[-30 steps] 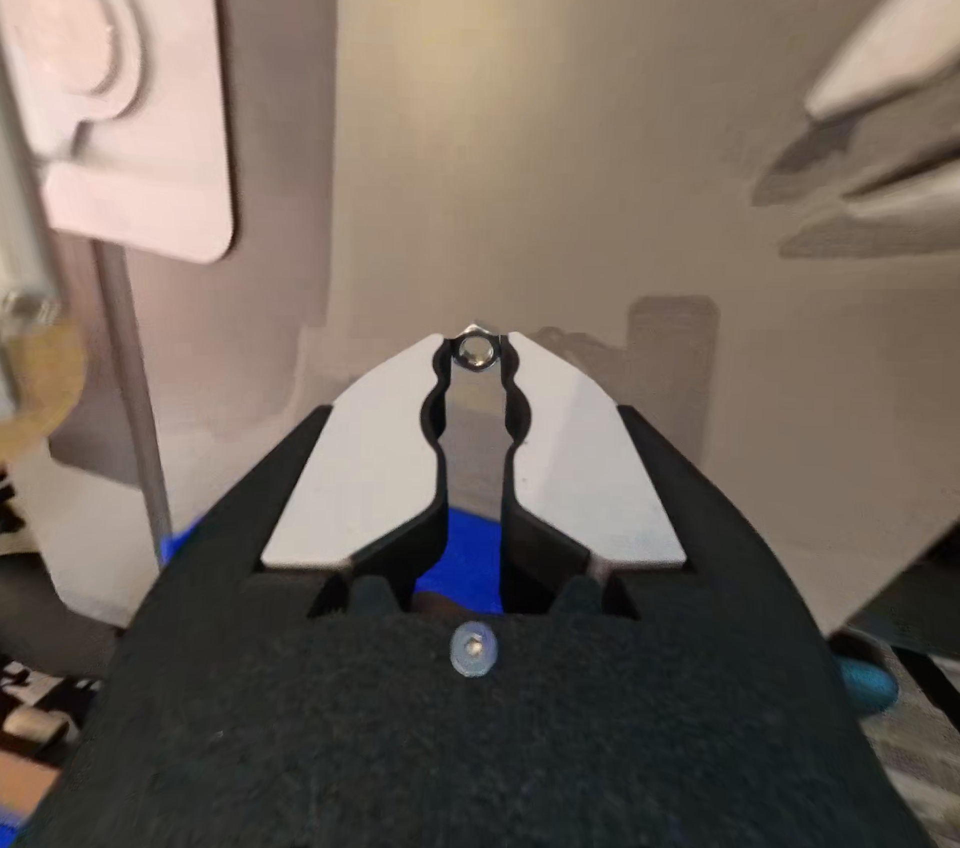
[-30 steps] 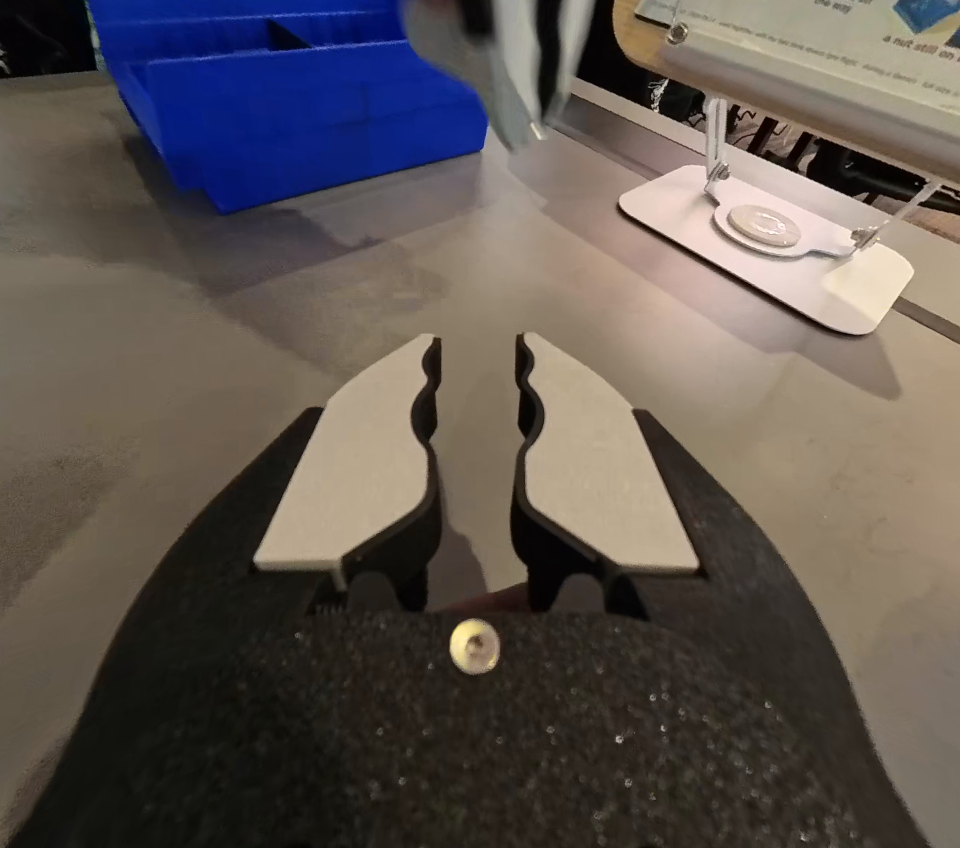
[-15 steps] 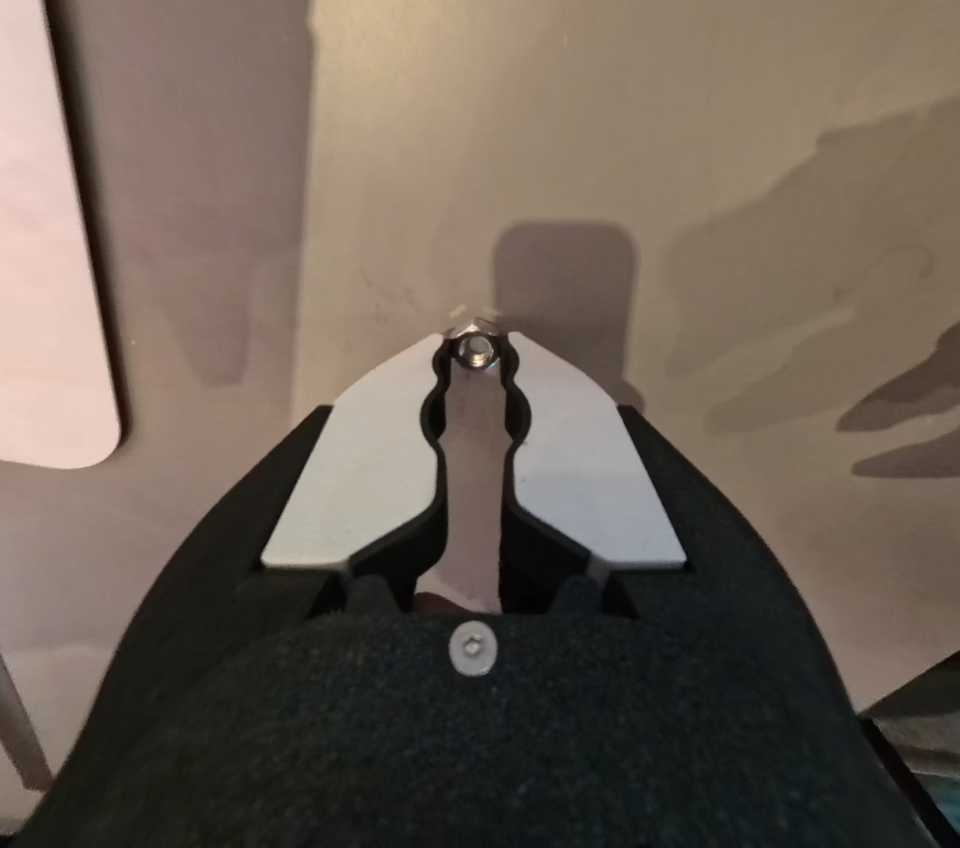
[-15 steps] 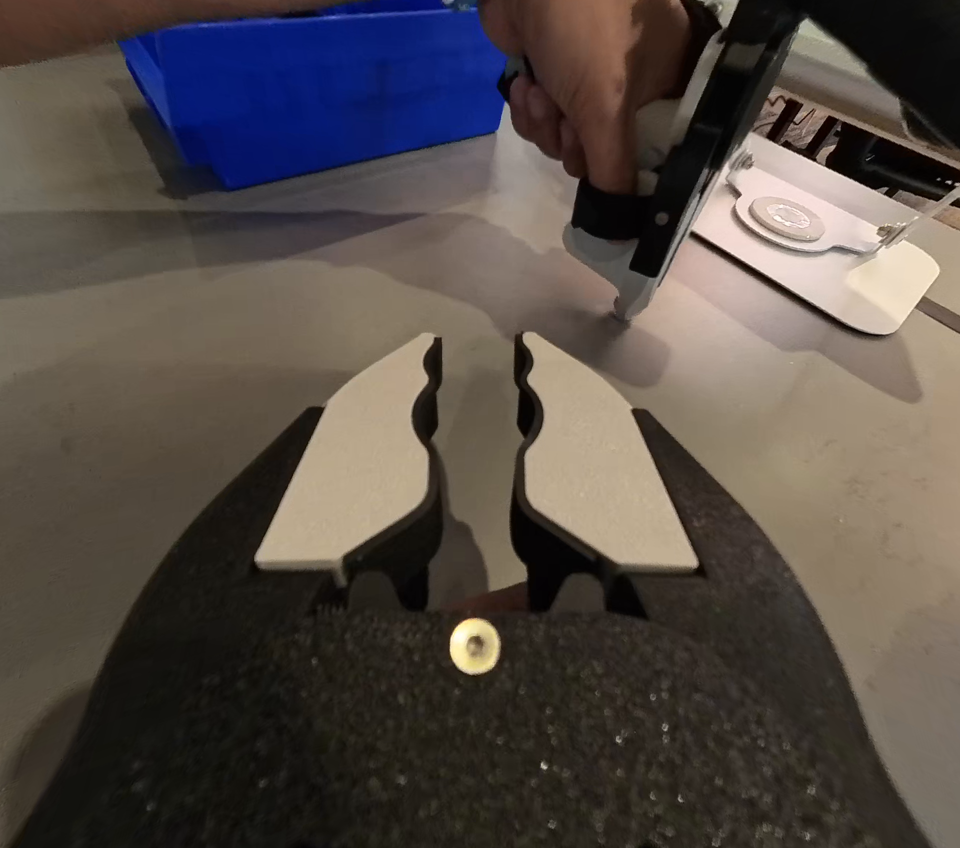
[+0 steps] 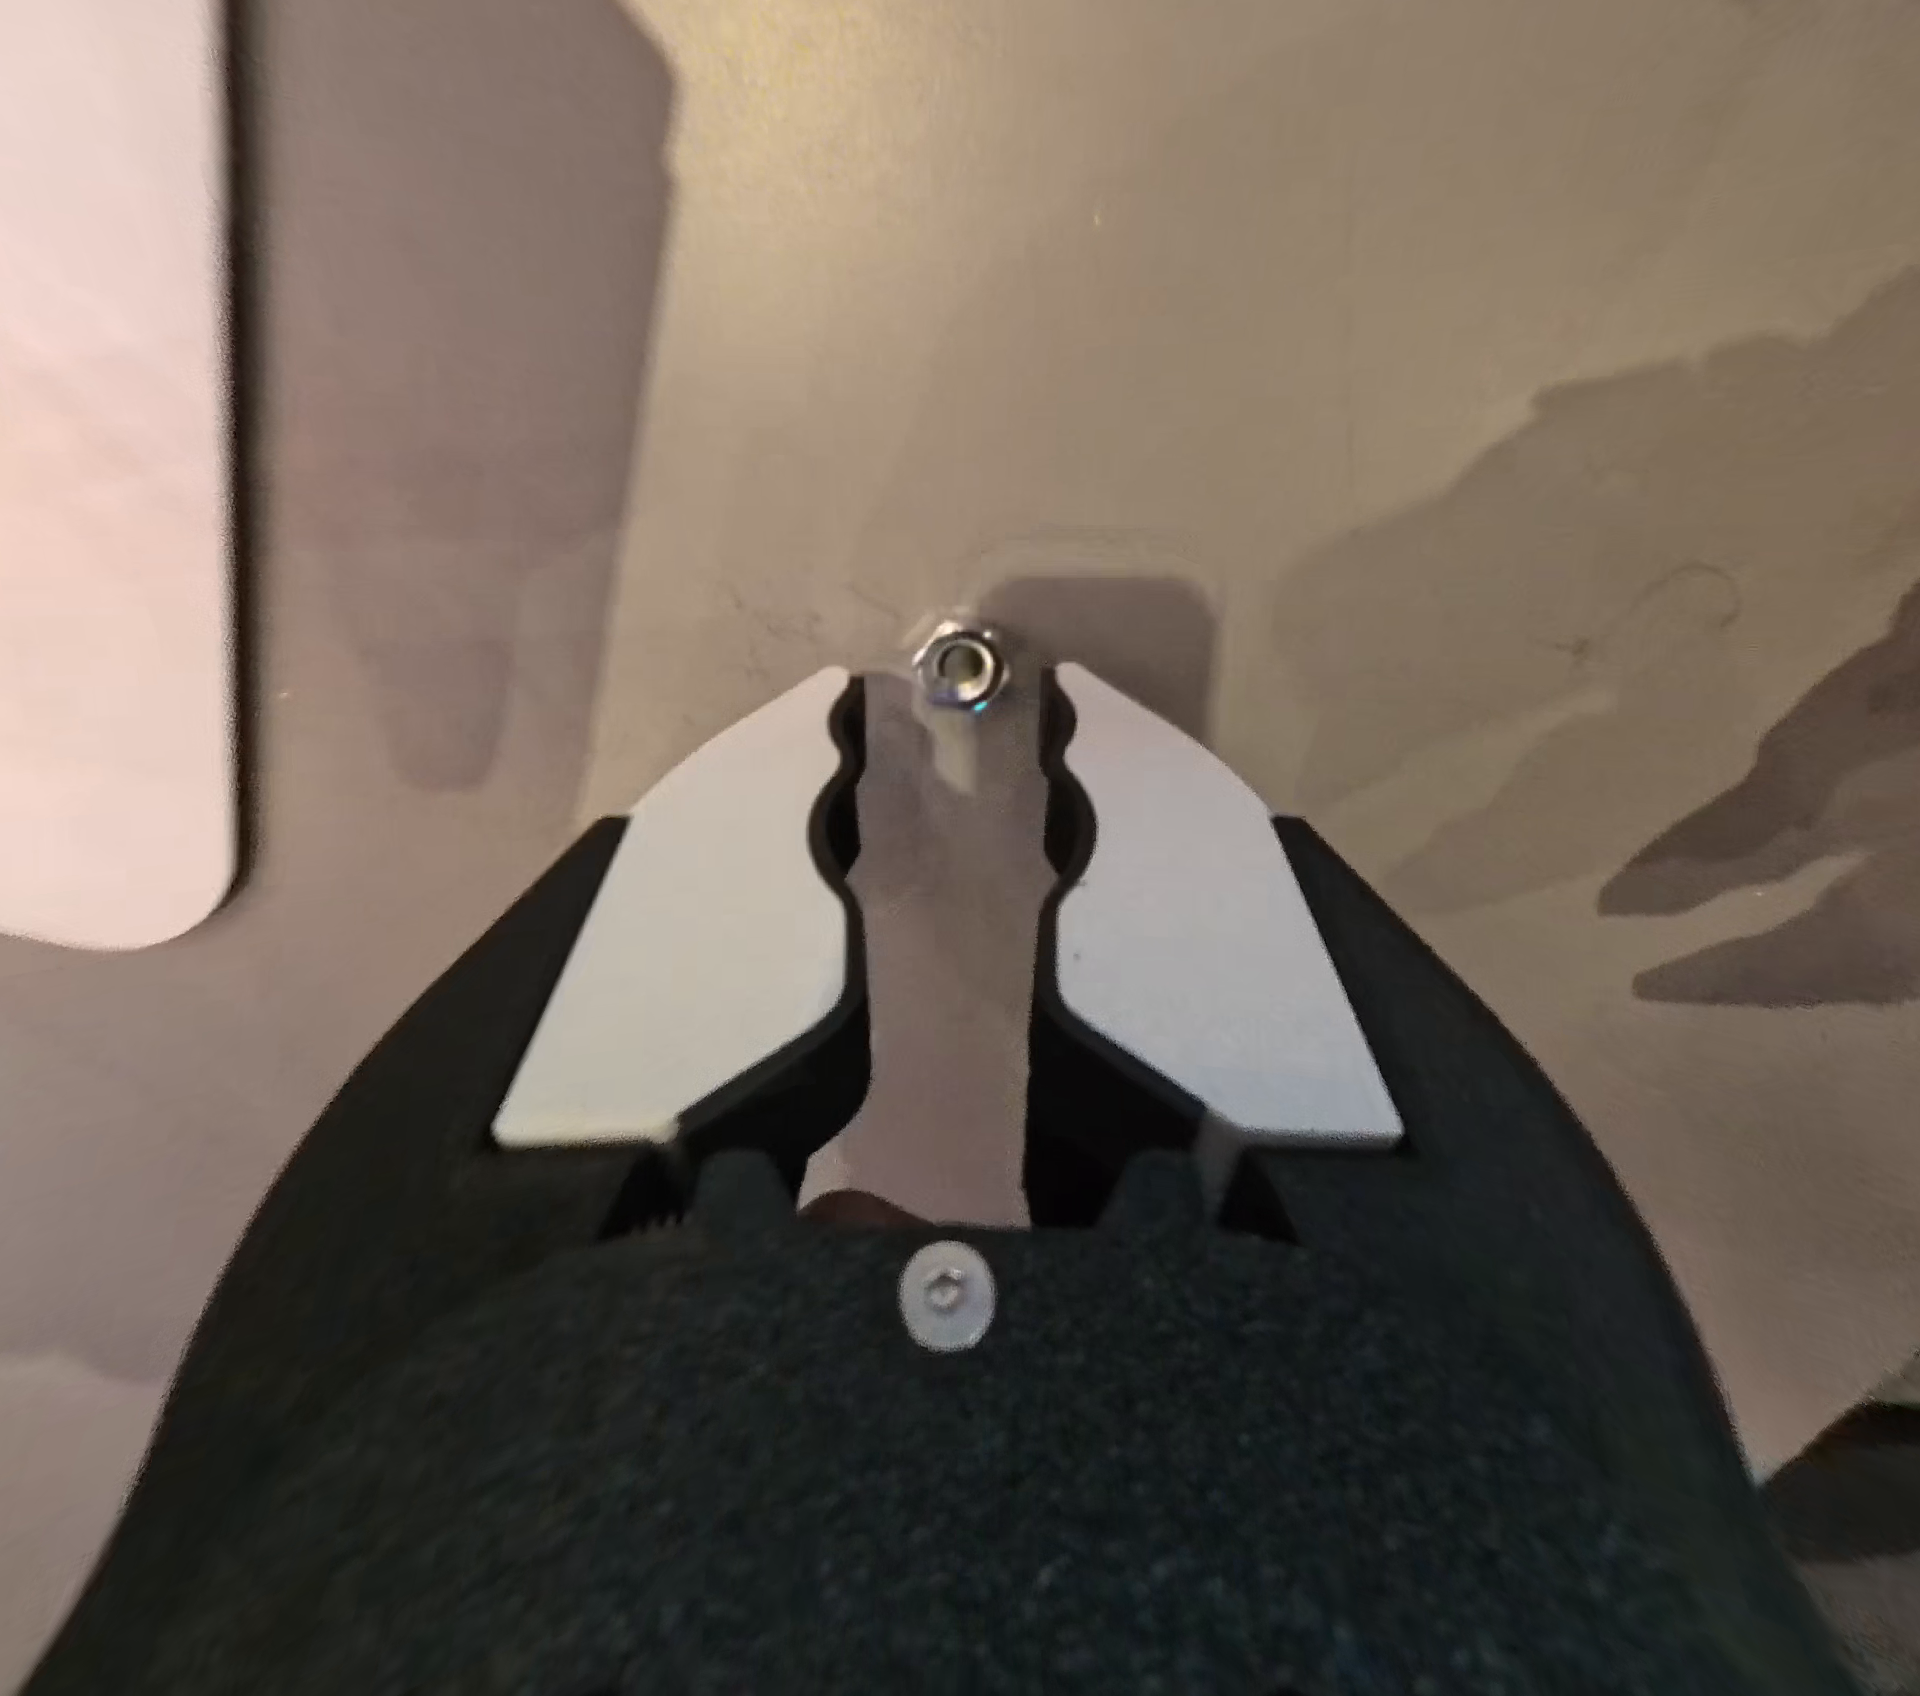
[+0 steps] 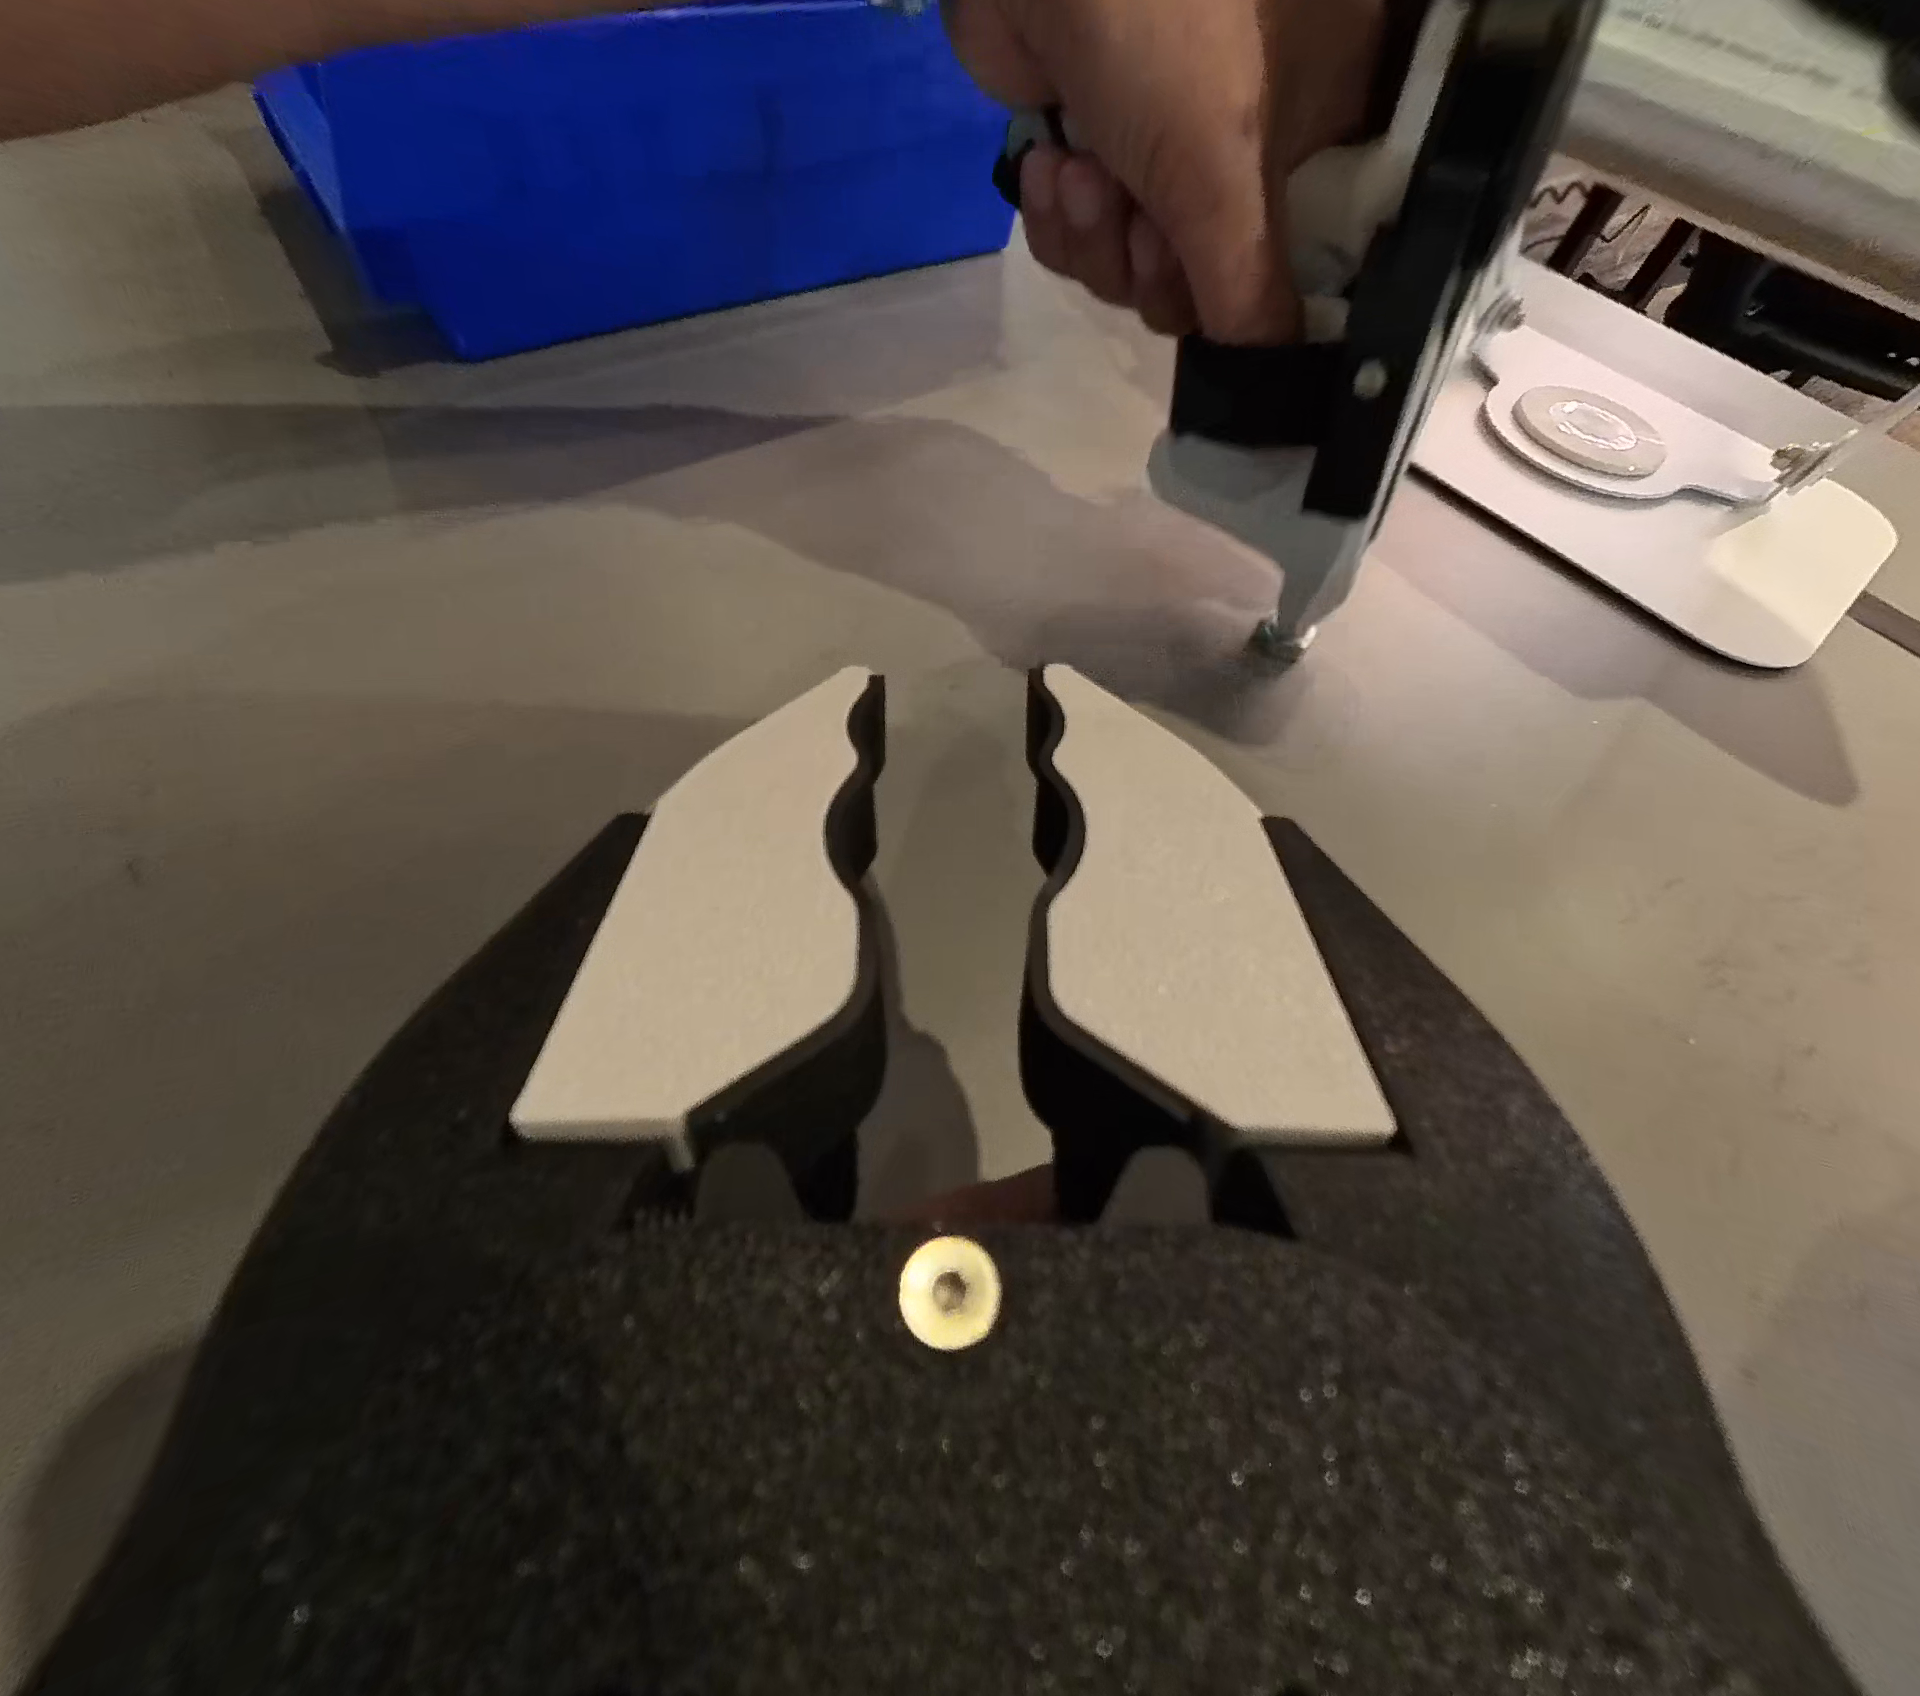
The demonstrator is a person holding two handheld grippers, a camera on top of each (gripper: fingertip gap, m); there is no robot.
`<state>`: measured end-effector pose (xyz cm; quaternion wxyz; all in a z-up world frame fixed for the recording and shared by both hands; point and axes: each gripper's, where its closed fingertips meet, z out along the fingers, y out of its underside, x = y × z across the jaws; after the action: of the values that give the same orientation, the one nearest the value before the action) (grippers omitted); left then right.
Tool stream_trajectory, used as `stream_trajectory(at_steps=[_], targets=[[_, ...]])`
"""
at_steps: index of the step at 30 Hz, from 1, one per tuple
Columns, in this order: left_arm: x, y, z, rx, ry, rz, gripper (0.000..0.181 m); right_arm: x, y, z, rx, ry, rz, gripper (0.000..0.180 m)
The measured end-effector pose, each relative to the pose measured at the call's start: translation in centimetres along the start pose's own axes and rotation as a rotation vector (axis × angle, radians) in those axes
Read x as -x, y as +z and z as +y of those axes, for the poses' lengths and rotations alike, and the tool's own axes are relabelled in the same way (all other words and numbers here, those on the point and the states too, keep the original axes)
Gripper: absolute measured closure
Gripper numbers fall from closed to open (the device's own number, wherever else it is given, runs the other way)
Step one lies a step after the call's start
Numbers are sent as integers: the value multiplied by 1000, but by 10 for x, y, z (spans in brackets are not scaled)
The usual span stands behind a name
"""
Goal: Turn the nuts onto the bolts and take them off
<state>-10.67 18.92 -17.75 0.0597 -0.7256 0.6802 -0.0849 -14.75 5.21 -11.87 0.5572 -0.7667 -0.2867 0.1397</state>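
Left claw (image 5: 954, 678) pointing straight down at grey counter (image 5: 1351, 192), fingers standing apart. Nut (image 5: 956, 672) sitting between fingertips, nearer left one, touching neither; it is lying flat on counter, bore facing up toward camera, axis upright. In right wrist view, nut showing tiny under left claw tip, hand (image 6: 1164, 119) gripping handle. Right claw (image 6: 956, 690) hovering near, fingers parted, holding nothing. Blue bin (image 6: 644, 181) sitting behind; white stand base (image 6: 1704, 545) lying at right.

One nut (image 5: 957, 670), one blue bin (image 6: 644, 160), two hand-held grippers.
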Motion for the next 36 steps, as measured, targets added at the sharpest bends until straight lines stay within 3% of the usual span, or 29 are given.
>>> stream_trajectory(at_steps=[3, 5, 8, 10, 14, 18, 22, 28, 33, 36], targets=[[0, -59, -3, -218, -63, -18, 147, -1, -1, -2, -11, 14, -6, 154], [4, -110, 20, -348, -119, -127, 146, -2, -3, -3, -18, 21, -5, 154], [22, -180, 101, -479, -336, -443, 146, -3, -3, -5, -23, 36, -13, 154], [17, -203, 170, -526, -492, -555, 143, -3, -3, -5, -23, 48, -22, 153], [-16, -190, 268, -571, -651, -549, 140, -3, -3, -5, -25, 65, -40, 153], [-38, -159, 321, -572, -785, -545, 137, -4, -3, -6, -22, 42, -33, 153], [-48, -138, 341, -515, -792, -543, 137, 0, -1, -6, -16, 49, -59, 152], [-22, -146, 337, -418, -633, -488, 134, 9, 4, -2, 17, 3, -89, 149], [57, -165, 333, -234, -508, -446, 133, 10, 2, -7, -1, 24, -112, 149], [109, -160, 341, 6, -224, -459, 136, 7, 1, -6, -1, 22, -105, 150]])
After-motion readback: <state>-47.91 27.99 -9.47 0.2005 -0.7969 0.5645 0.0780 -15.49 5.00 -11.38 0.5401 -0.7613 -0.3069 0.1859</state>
